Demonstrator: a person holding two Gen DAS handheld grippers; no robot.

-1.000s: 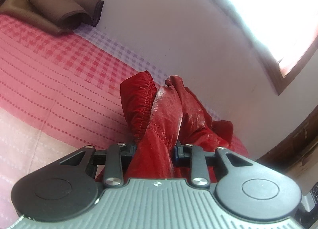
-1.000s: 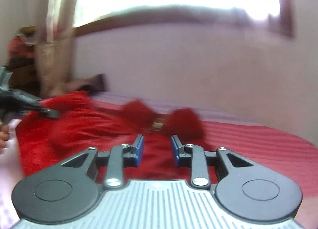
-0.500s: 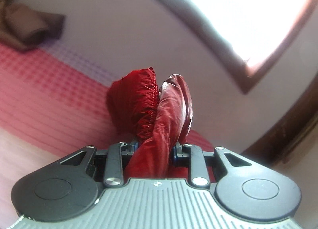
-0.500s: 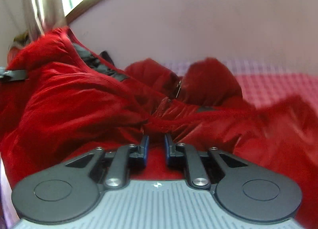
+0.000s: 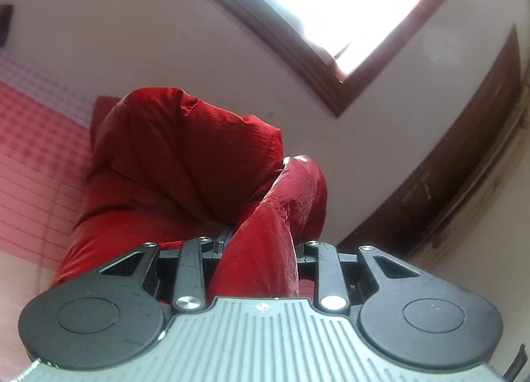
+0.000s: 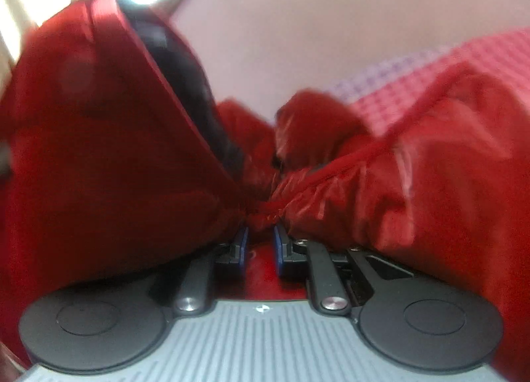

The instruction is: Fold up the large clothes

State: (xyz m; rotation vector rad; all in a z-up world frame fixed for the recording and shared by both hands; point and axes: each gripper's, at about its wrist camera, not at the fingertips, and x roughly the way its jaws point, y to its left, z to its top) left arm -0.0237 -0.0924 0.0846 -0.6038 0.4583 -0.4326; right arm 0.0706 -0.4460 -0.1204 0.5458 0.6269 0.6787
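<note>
Above the red checked bed (image 5: 29, 156), both tongs are clamped on the red jacket (image 5: 185, 156): left tongs (image 5: 261, 246) on a bunched fold, right tongs (image 6: 260, 233) on its gathered hem at 12 o'clock. Next, I judge, carry the lifted half across.

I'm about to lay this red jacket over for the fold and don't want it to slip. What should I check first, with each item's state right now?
1. Left claw pinching the red jacket: ok, a thick fold sits between its fingers.
2. Right claw holding the hem: ok, it has just been closing on bunched fabric.
3. Jacket lifted off the bedspread: ok at the left claw.
4. Fabric flat between claws: not ok, crumpled.
5. Sleeves tucked: cannot tell.
</note>
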